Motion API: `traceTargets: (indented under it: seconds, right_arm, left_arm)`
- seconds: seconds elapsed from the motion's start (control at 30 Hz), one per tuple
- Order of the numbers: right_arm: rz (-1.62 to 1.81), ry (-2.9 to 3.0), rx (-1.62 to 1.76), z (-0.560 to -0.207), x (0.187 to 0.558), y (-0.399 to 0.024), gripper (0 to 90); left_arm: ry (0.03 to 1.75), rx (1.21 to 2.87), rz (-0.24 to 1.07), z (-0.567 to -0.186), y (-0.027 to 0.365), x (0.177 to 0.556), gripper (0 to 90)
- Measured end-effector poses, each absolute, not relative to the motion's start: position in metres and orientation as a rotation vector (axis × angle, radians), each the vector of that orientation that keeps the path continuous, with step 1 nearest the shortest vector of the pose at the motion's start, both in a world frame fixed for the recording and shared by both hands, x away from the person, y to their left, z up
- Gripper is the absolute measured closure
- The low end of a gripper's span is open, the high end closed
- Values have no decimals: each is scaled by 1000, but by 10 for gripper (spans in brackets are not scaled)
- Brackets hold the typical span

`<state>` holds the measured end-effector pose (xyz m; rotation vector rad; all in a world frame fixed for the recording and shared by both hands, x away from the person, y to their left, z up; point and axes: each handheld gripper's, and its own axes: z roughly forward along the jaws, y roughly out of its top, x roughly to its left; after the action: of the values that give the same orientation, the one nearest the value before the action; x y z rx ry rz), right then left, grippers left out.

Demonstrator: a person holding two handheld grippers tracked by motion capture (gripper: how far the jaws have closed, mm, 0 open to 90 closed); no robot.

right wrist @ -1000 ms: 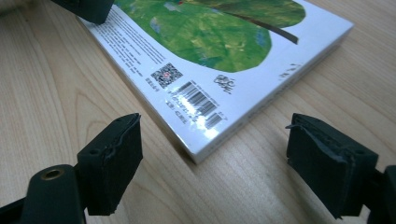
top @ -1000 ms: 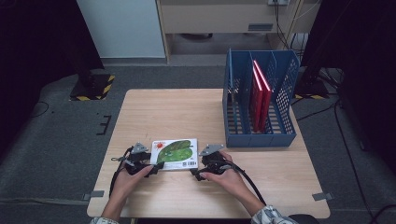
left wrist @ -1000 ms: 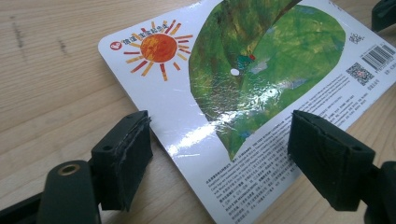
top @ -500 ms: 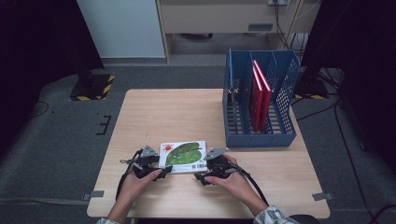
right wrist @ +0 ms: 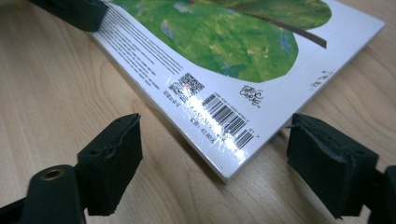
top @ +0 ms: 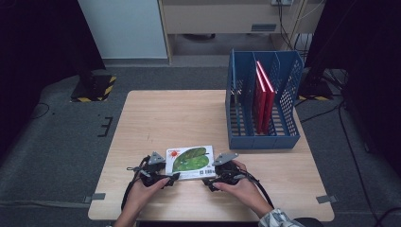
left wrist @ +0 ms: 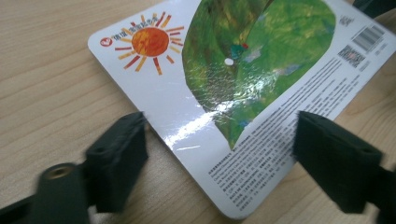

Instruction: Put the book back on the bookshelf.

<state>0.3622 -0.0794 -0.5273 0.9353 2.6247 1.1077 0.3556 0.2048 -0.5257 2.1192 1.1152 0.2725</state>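
A thin picture book (top: 189, 163) lies flat on the wooden table (top: 179, 118) near its front edge, cover showing a green leaf and an orange sun. My left gripper (top: 171, 176) sits at the book's near left corner. In the left gripper view its jaws (left wrist: 224, 158) straddle that corner of the book (left wrist: 224, 70) and have just been opening; the pads do not press on it. At the near right corner, my right gripper (top: 210, 178) stands open. The barcode corner of the book (right wrist: 224, 42) lies between its jaws (right wrist: 219, 163) with gaps on both sides.
A blue file rack (top: 262, 101) stands at the table's right back, with red books (top: 262, 94) upright in it. The left gripper's jaw (right wrist: 70, 11) shows at the book's far corner in the right gripper view. Grey floor surrounds the table.
The book and both grippers have shifted a little to the right and toward the front edge. The left gripper's jaws stand wider apart around the corner.
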Motion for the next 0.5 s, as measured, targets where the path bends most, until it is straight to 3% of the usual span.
traceTargets:
  seconds: [0.17,0.5]
  right_arm:
    - [1087,2619,921,-530,362,-76,149]
    - [1081,2591,885,-534,360,-73,104]
  left_arm:
    - [1084,2118,315,-519,207,361,81]
    - [1032,2107,297,-515,215,390,65]
